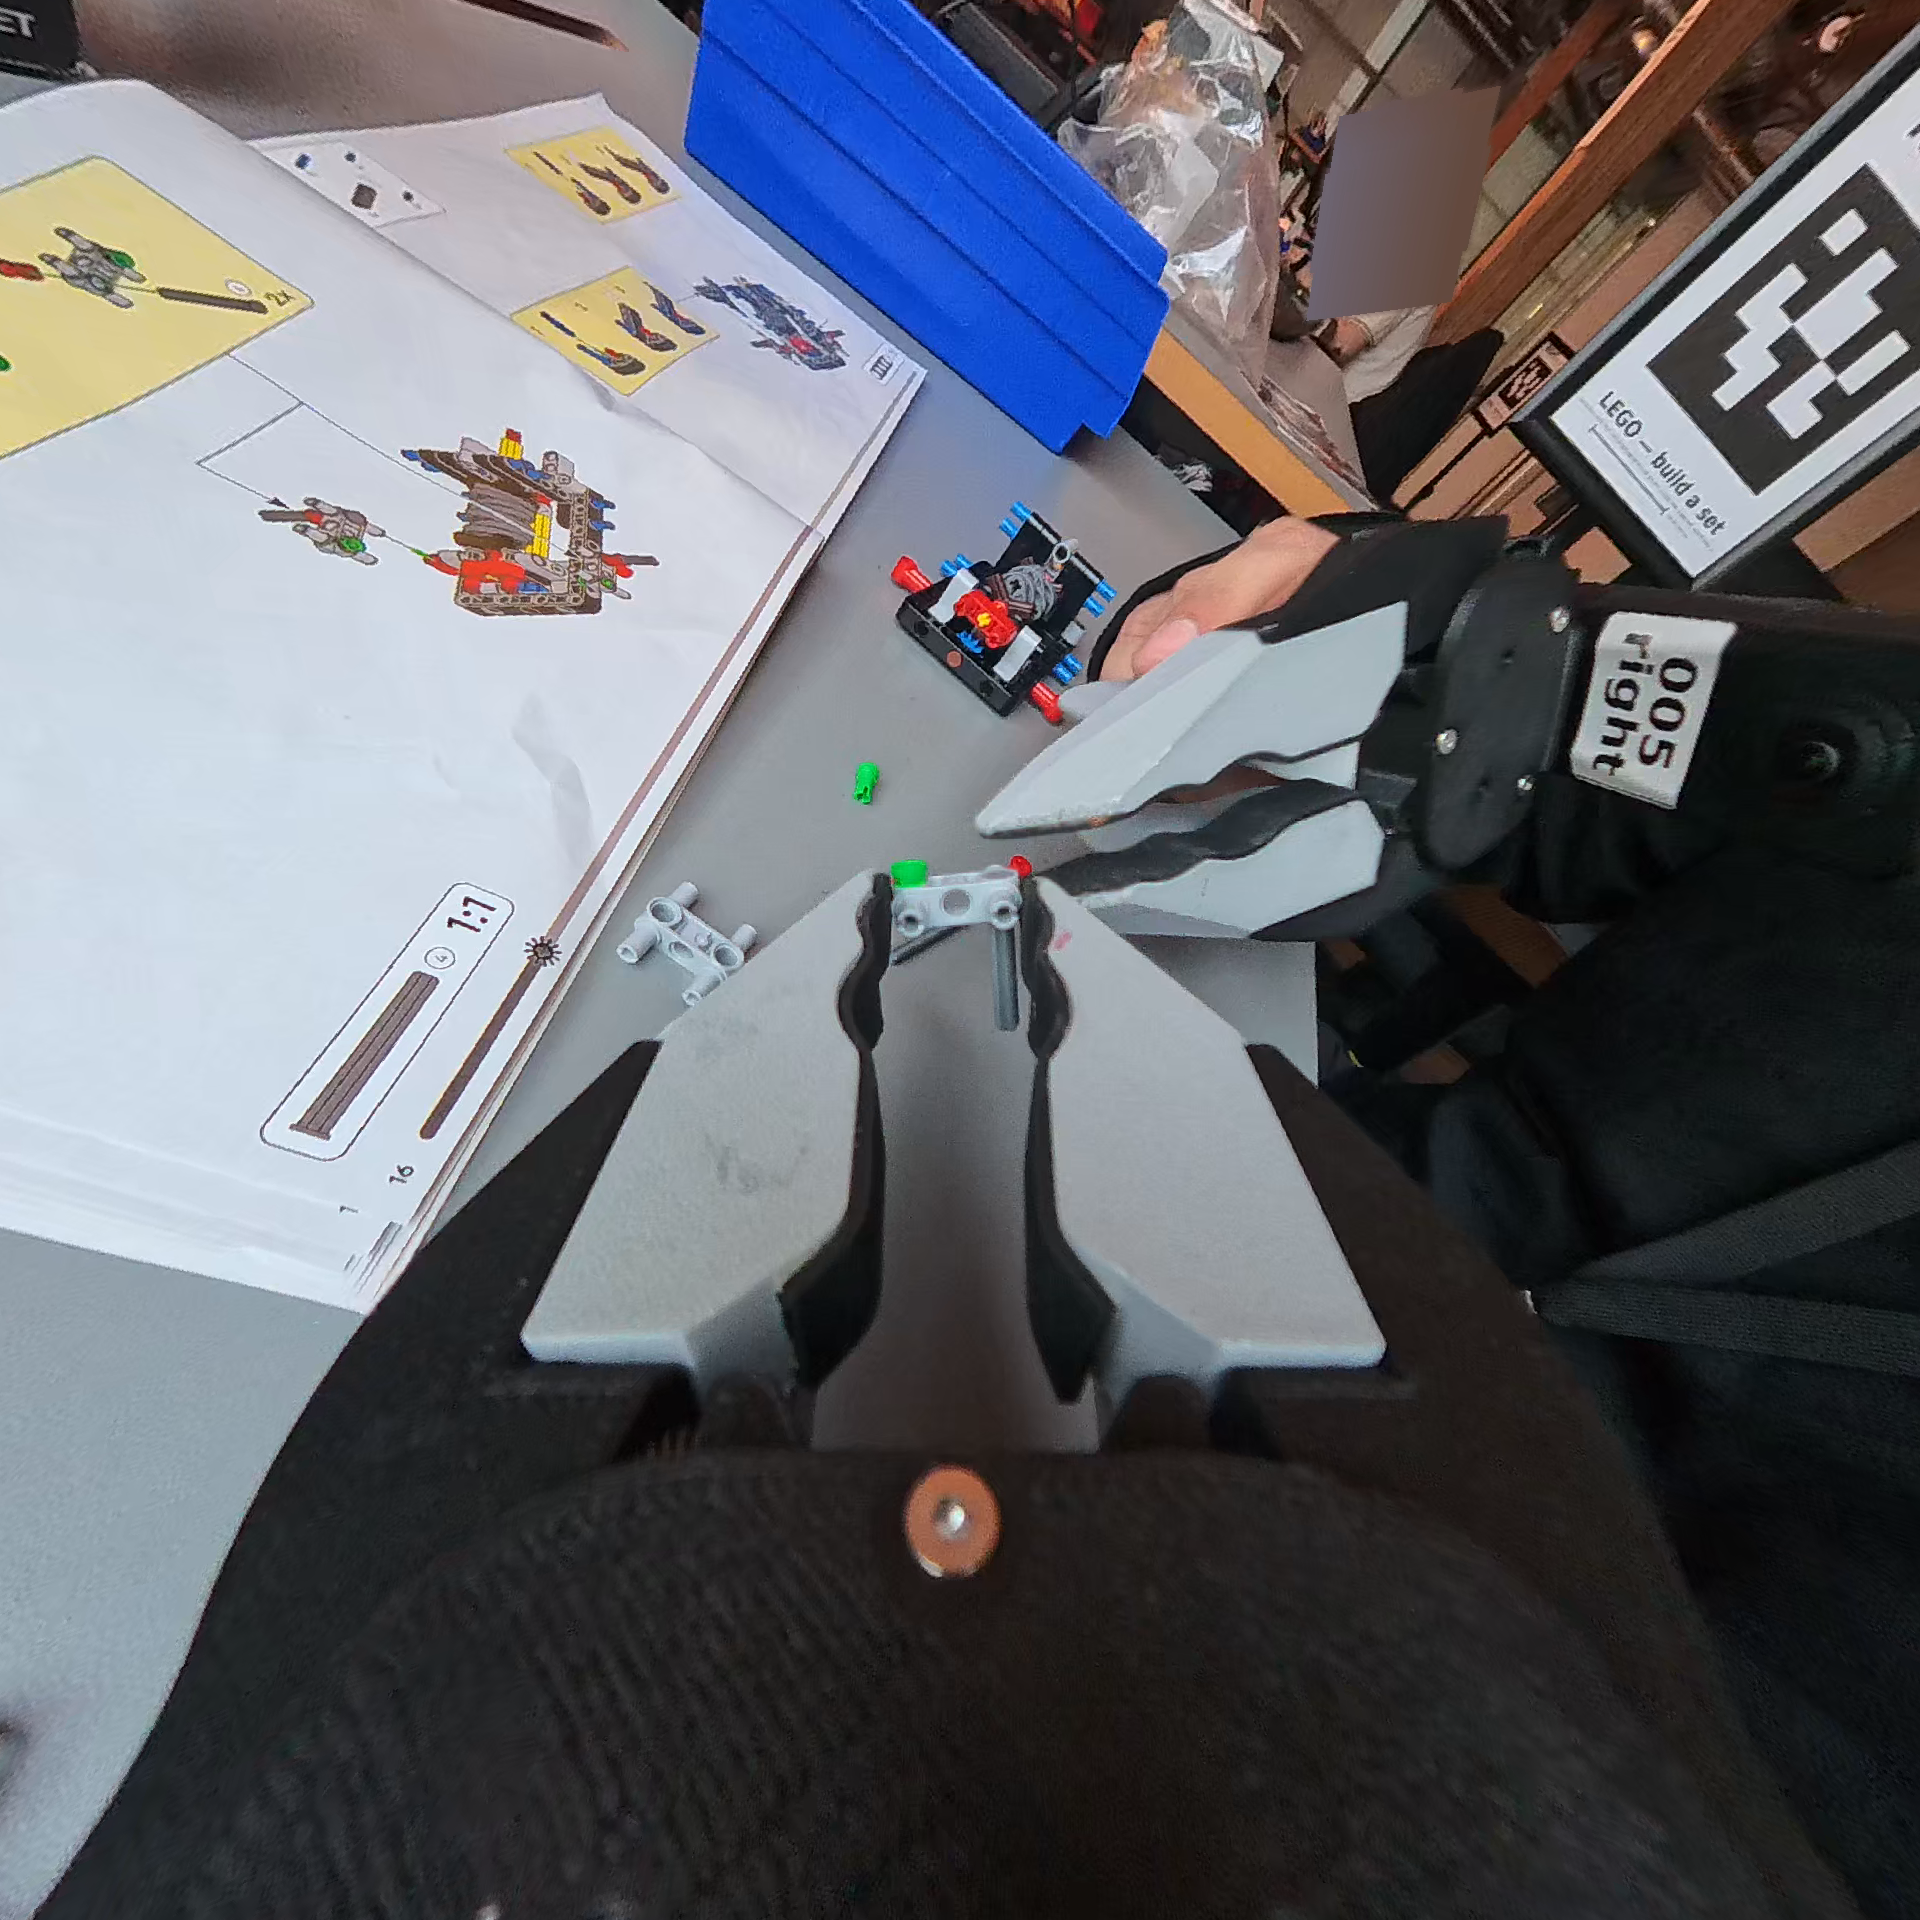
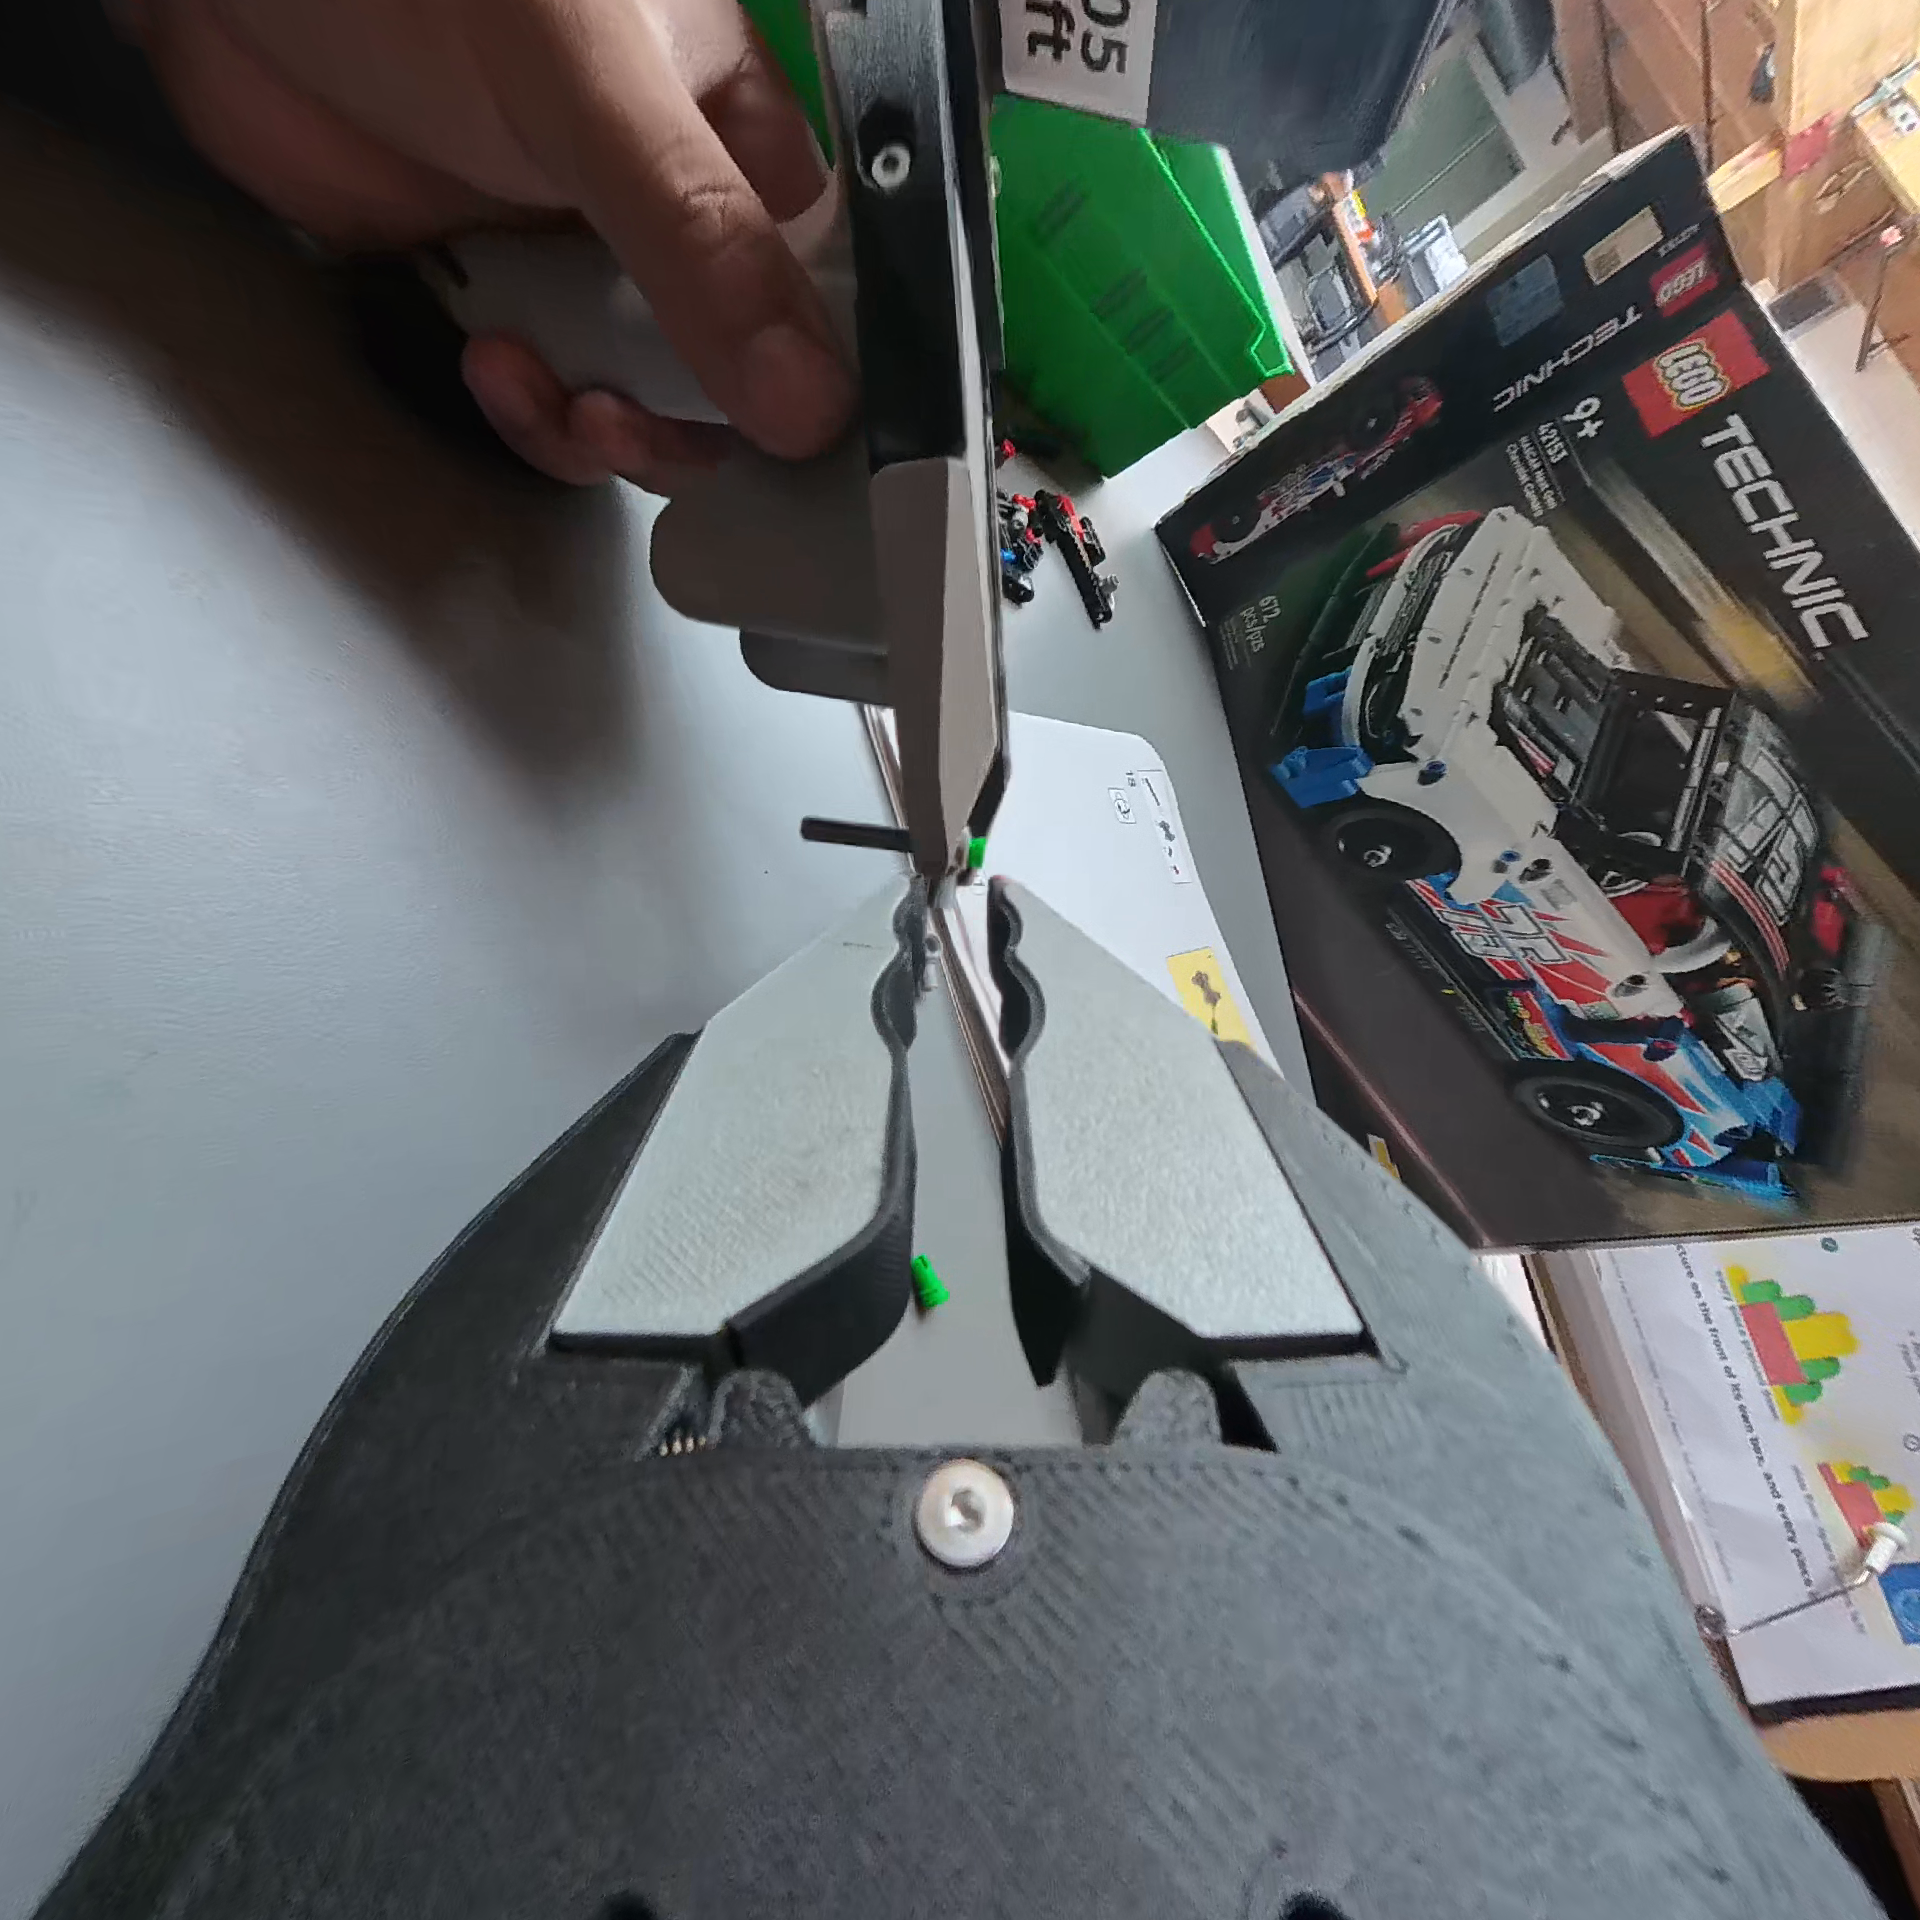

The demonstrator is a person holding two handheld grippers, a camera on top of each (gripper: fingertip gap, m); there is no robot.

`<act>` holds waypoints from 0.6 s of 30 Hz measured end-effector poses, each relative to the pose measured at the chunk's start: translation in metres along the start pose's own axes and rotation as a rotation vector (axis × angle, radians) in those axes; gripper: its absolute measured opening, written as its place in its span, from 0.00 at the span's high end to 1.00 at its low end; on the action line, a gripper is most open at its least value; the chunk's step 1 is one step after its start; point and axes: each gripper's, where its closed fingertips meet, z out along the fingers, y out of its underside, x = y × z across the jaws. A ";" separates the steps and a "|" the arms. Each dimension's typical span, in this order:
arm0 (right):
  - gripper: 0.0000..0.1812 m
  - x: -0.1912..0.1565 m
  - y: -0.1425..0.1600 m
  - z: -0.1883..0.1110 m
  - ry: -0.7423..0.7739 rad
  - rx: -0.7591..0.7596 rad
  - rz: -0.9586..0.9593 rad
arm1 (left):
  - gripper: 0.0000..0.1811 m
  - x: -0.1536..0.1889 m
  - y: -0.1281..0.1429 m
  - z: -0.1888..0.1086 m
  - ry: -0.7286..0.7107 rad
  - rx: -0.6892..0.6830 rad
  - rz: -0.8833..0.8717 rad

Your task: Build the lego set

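Two gripper tips meeting: left gripper point(image 1: 954, 902) clamped on grey connector piece point(image 1: 956, 902), right gripper point(image 1: 1023, 852) narrowly parted just beside it, above bench point(image 1: 935, 748).

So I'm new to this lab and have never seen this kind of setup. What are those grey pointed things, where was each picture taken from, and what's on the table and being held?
The grey wedges are the fingers of two hand-held grippers; a person squeezes one in each hand, and each carries a camera that looks along its fingers.

The left wrist view shows the left gripper clamping a small grey Lego assembly with green and red pins. The right gripper comes in from the side, a little open and empty.

The right wrist view looks back at the left one from its own gripper.

On the grey table lie the open instruction booklet, a black partly built frame, a loose green pin, a grey connector, a blue bin and the set's box.
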 end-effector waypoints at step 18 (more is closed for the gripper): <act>0.97 -0.005 0.006 0.006 -0.025 -0.032 0.001 | 0.88 -0.003 0.000 0.003 0.001 0.003 -0.069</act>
